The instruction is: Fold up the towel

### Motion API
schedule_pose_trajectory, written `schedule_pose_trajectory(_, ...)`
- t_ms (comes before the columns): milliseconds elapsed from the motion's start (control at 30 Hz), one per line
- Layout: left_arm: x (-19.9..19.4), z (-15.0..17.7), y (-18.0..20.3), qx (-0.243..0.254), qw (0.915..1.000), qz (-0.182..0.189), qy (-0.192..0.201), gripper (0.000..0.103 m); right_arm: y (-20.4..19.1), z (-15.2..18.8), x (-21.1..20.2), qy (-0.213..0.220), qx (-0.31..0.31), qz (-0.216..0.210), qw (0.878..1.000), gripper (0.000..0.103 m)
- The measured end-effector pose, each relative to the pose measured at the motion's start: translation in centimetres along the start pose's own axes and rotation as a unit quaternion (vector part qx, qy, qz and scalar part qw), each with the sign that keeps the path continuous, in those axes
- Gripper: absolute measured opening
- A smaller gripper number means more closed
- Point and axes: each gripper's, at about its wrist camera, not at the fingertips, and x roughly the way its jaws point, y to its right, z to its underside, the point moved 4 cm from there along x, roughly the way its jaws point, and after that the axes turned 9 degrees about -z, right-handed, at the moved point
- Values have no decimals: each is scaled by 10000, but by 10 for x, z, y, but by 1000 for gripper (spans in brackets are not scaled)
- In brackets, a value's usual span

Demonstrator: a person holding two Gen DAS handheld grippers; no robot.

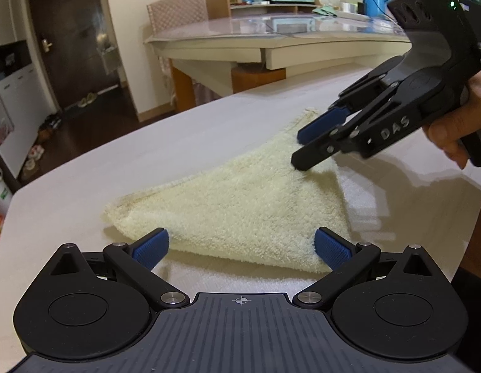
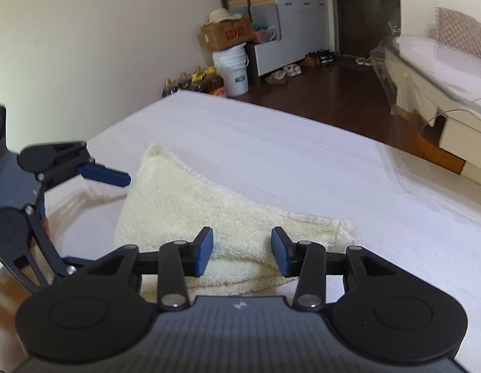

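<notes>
The cream terry towel [image 1: 240, 211] lies folded on the white-covered bench [image 1: 85, 180]; the left claw [image 1: 242, 245] stands wide open at its near edge, holding nothing. Right of it, the right claw [image 2: 242, 250] hovers half open astride the towel's corner, pads clear of the cloth. To fold well, pinch both layers squarely, I judge; the towel's long axis points away toward the bench's far left.

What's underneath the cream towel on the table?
The towel lies folded on the white cloth-covered table, with a lower towel layer showing beneath its top fold. Anything else under it is covered.
</notes>
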Motion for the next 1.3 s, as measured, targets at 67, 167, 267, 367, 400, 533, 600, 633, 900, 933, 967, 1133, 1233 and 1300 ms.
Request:
schedule_pose_trajectory(67, -4, 1, -3, -127, 9999, 25, 37, 102, 8, -1, -9, 168, 148, 65, 9997, 53)
schedule_pose_trajectory(167, -12, 0, -16, -419, 9990, -49, 170, 102, 23, -2, -18, 297, 316, 254, 9987, 57)
schedule_pose_trajectory(267, -18, 1, -38, -782, 9961, -323, 249, 102, 37, -2, -22, 296, 333, 472, 9979, 64)
schedule_pose_trajectory(367, -9, 4, -61, -1091, 9924, -558, 109, 102, 38, -3, -18, 251, 270, 488, 9981, 65)
schedule_pose_trajectory(400, -4, 5, -71, -1253, 9902, -611, 50, 102, 38, -4, -15, 255, 259, 482, 9982, 65)
schedule_pose_trajectory(533, 13, 8, -99, -1610, 9840, -750, -158, 102, 35, -5, 1, 56, 88, 613, 9981, 66)
schedule_pose_trajectory(600, 18, 9, -103, -1563, 9843, -793, -216, 102, 32, -2, 11, -158, -160, 799, 9966, 67)
schedule_pose_trajectory(633, 21, 9, -105, -1539, 9844, -815, -244, 102, 32, 0, 12, -185, -229, 860, 9959, 68)
schedule_pose_trajectory(900, 34, 0, -97, -1162, 9904, -722, -198, 102, 33, 14, -3, -153, -293, 1270, 9914, 72)
schedule_pose_trajectory(933, 35, 0, -97, -1146, 9907, -706, -192, 103, 34, 16, -6, -136, -258, 1297, 9911, 72)
schedule_pose_trajectory(967, 35, -1, -97, -1132, 9908, -718, -174, 103, 36, 17, -8, -111, -205, 1303, 9912, 72)
schedule_pose_trajectory(1133, 20, 0, -96, -1097, 9898, -909, -27, 102, 35, 20, -26, 227, 85, 954, 9951, 68)
schedule_pose_trajectory(1233, 4, 3, -89, -1051, 9886, -1078, -1, 103, 23, 25, -44, 462, 203, 776, 9957, 73)
schedule_pose_trajectory(1300, -9, 9, -75, -998, 9896, -1039, -42, 103, 11, 31, -54, 576, 278, 676, 9957, 76)
